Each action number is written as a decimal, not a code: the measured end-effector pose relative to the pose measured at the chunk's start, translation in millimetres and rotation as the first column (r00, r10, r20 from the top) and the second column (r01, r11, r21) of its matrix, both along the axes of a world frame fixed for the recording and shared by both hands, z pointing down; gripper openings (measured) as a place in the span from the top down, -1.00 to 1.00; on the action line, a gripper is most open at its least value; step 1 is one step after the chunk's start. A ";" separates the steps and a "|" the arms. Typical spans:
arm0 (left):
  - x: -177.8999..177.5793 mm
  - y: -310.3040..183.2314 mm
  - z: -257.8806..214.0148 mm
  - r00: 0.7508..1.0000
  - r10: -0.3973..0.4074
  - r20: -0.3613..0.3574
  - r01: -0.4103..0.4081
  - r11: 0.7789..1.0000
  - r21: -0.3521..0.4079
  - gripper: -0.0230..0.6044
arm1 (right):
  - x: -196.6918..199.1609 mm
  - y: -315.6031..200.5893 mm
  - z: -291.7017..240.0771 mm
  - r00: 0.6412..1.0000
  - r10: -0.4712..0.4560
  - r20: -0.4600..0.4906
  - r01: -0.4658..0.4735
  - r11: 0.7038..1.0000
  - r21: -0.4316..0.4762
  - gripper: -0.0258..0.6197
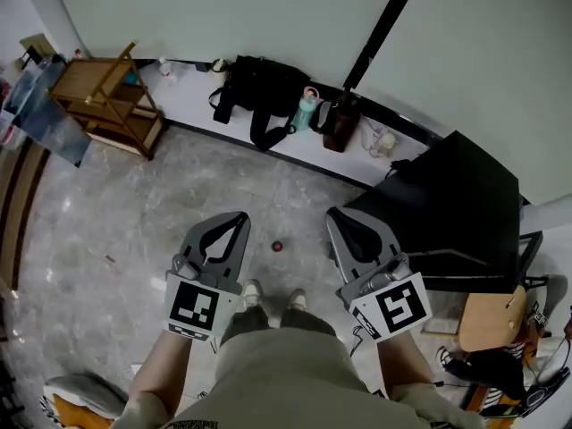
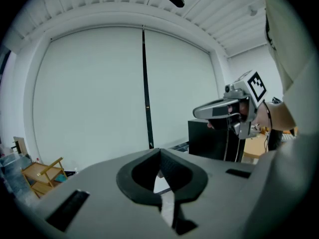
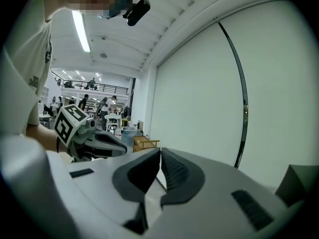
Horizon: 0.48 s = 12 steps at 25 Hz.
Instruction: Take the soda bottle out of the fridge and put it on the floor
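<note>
Looking down from the head view, the left gripper (image 1: 236,220) and the right gripper (image 1: 337,216) are held out in front of the person's waist, side by side and apart, both well above the grey marbled floor (image 1: 134,213). Each gripper's own view shows its jaws pressed together at the tips with nothing between them, so both are closed and empty. The fridge (image 1: 456,199), a black box, stands on the right next to the white wall, just beyond the right gripper, and from above you only get its top and one side. As for the soda bottle, I honestly can't pick it out in any view. A tiny red thing (image 1: 278,246) lies on the floor between the two grippers, too small to say what it is. The person's shoes (image 1: 253,290) peek out below it. Along the foot of the wall there's a black bag (image 1: 259,88), a teal bottle (image 1: 307,110) just beside it and a dark red bag (image 1: 340,121) next to that. Over on the far left a wooden rack (image 1: 107,96) sits tilted, and a wooden stool (image 1: 490,318) is at the lower right near the fridge.
</note>
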<state>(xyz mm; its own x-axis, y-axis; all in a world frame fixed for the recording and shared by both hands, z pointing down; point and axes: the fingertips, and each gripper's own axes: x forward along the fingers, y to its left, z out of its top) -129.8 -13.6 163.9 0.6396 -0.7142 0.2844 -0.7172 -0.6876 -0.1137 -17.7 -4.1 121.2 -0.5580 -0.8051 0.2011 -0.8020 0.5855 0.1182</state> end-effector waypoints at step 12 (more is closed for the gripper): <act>1.1 22.9 -42.0 1.000 -0.017 -0.024 0.018 0.998 0.053 0.92 | -5.9 32.9 -42.0 1.000 -0.023 0.001 0.023 0.997 0.078 0.92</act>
